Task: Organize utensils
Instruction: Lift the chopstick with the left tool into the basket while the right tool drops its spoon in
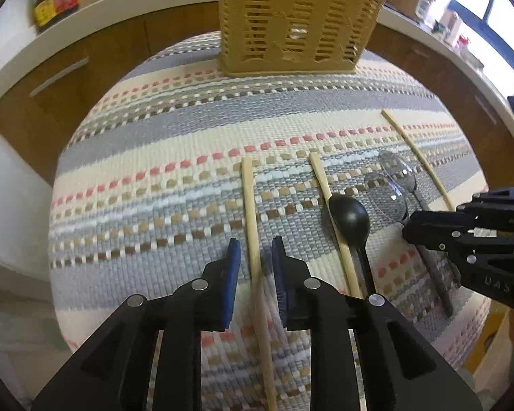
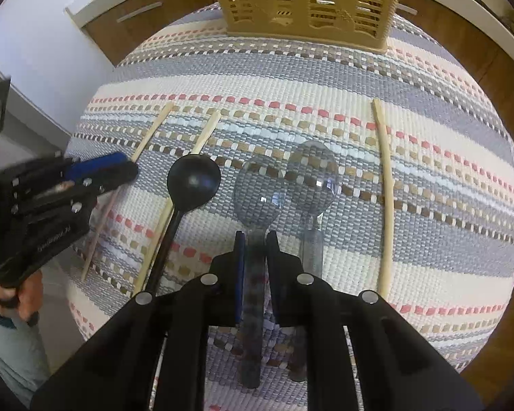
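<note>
- Two grippers work the striped woven mat (image 1: 174, 130): left gripper (image 1: 255, 257) stands slightly apart, straddling a pale wooden chopstick (image 1: 252, 219).
- Right gripper (image 2: 256, 250) is clamped on a clear plastic spoon (image 2: 258, 188)'s handle.
- Lift level, then aim for the tan slotted basket (image 2: 308, 3).

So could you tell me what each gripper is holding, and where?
Right gripper pinches a clear spoon by its handle; left gripper straddles a chopstick without gripping.

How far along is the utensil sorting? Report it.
Done: nothing plainly in the basket. In hand: right tongs pinch one clear spoon; left tongs straddle a chopstick, open. Left: black spoon, second clear spoon, two more chopsticks, all on the mat.
</note>
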`<state>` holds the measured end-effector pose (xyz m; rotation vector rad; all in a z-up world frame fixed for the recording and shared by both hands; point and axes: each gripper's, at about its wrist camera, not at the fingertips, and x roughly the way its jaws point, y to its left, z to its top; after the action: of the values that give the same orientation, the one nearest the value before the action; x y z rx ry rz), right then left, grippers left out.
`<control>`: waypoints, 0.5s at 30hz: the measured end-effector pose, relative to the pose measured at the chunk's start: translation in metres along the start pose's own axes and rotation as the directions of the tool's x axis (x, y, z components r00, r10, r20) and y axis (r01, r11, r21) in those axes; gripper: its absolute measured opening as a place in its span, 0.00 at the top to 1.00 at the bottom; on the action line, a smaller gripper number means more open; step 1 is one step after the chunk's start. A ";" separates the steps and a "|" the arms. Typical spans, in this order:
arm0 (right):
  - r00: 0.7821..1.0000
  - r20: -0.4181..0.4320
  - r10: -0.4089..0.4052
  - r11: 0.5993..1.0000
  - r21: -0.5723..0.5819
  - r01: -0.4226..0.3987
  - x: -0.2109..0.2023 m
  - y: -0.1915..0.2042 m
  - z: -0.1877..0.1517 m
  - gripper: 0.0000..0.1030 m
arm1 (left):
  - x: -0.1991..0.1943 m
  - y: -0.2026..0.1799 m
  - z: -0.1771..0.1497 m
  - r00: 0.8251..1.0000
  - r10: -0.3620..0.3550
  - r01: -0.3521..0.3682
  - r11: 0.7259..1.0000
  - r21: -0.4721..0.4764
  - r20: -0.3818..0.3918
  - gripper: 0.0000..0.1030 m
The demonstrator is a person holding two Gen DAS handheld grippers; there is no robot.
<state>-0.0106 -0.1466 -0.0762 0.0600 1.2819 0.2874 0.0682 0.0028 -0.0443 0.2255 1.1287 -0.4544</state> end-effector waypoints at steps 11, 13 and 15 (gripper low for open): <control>0.993 0.114 -0.043 0.993 -0.104 0.055 -0.021 0.011 -0.008 0.90 | -0.023 -0.017 -0.003 0.990 0.048 -0.057 0.996 0.066 0.131 0.96; 0.987 0.161 -0.004 0.995 -0.100 0.020 -0.039 0.004 -0.006 0.90 | -0.044 -0.011 0.001 0.980 0.022 -0.031 0.999 0.040 0.199 0.96; 0.977 0.214 0.013 0.995 -0.100 0.009 -0.058 0.000 -0.002 0.90 | -0.066 -0.009 0.010 0.962 0.002 -0.011 0.999 0.031 0.274 0.96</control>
<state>-0.0268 -0.1607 -0.0227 0.0063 1.0515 0.3378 0.0494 0.0068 0.0205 0.1874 0.8493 -0.4826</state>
